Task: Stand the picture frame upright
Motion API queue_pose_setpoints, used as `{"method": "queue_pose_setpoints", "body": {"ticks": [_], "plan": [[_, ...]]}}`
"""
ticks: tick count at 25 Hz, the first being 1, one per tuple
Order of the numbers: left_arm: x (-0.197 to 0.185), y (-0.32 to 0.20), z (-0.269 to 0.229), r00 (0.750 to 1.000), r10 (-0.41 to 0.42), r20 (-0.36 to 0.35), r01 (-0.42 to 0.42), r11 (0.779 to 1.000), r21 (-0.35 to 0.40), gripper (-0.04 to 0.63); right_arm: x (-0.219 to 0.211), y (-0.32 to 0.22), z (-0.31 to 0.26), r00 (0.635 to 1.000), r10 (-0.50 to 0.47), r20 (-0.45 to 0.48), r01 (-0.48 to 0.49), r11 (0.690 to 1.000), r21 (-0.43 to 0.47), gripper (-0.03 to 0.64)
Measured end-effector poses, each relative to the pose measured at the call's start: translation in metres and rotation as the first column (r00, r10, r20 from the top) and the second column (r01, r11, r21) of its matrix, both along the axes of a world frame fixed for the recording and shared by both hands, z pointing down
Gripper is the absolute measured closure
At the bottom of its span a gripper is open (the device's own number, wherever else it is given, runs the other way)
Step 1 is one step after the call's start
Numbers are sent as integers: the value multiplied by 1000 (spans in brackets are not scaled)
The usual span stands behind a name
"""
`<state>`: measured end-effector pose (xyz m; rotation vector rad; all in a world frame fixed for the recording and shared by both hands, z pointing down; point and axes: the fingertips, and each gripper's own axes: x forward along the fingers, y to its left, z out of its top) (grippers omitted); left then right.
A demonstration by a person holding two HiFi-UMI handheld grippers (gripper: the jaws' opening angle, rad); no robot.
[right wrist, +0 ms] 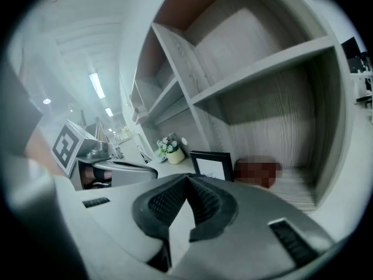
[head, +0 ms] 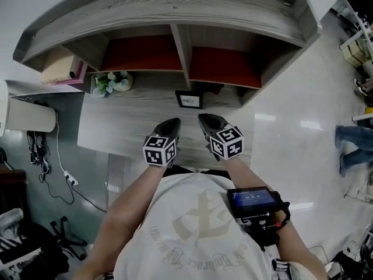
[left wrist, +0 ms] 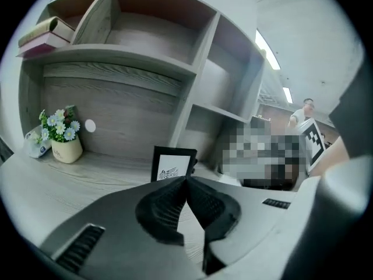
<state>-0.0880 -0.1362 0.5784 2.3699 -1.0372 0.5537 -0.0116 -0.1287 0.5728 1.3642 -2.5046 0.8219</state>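
Top of the head view: the big grey wooden shelf unit (head: pixel 175 10) spans the picture, with red-backed compartments either side of its central divider. Below it, the pale tabletop (head: pixel 116 127) runs across the middle.

Now the tools. The left tool (head: pixel 172 123) and the right tool (head: pixel 205 120) sit side by side just below centre, both aimed at the back of the tabletop. In each gripper view the jaws are pressed together tip to tip with nothing caught between them, so both are closed and empty.

And there's the prize: the picture frame (head: pixel 189 100), small and black-edged with a white print. It stands upright on the tabletop at the foot of the divider, just above the two tool tips and clear of both. Neither tool touches it, though I can't tell whether it leans on the panel behind.

Off at the upper left, a little pot of flowers (head: pixel 111 83) sits at the back of the tabletop, well apart from the frame.

My read: the job looks done, frame up and tools off it. All that seems left is to see that it holds.
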Motion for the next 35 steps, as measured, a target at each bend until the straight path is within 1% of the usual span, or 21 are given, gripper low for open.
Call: {"method": "queue_pose_setpoints", "body": {"ticks": [5, 9, 17, 22, 29, 35], "plan": [[-12, 15, -16, 998, 30, -49, -30, 999, 13, 583, -5, 23, -15, 1000, 5, -2, -5, 1000, 30, 614], [-28, 25, -25, 995, 70, -66, -68, 997, 33, 583, -8, 40, -28, 999, 36, -3, -35, 998, 58, 614], [-55, 35, -30, 987, 120, -105, -117, 992, 39, 583, -12, 60, -40, 995, 98, -12, -96, 991, 88, 614], [-59, 29, -28, 980, 156, -122, -152, 988, 40, 583, -18, 58, -39, 991, 134, -19, -132, 987, 94, 614], [-54, 26, -25, 969, 207, -136, -204, 978, 37, 583, -20, 59, -38, 982, 185, -31, -181, 980, 87, 614], [-57, 28, -22, 966, 221, -135, -219, 975, 32, 583, -24, 64, -37, 979, 201, -24, -198, 977, 83, 614]]}}
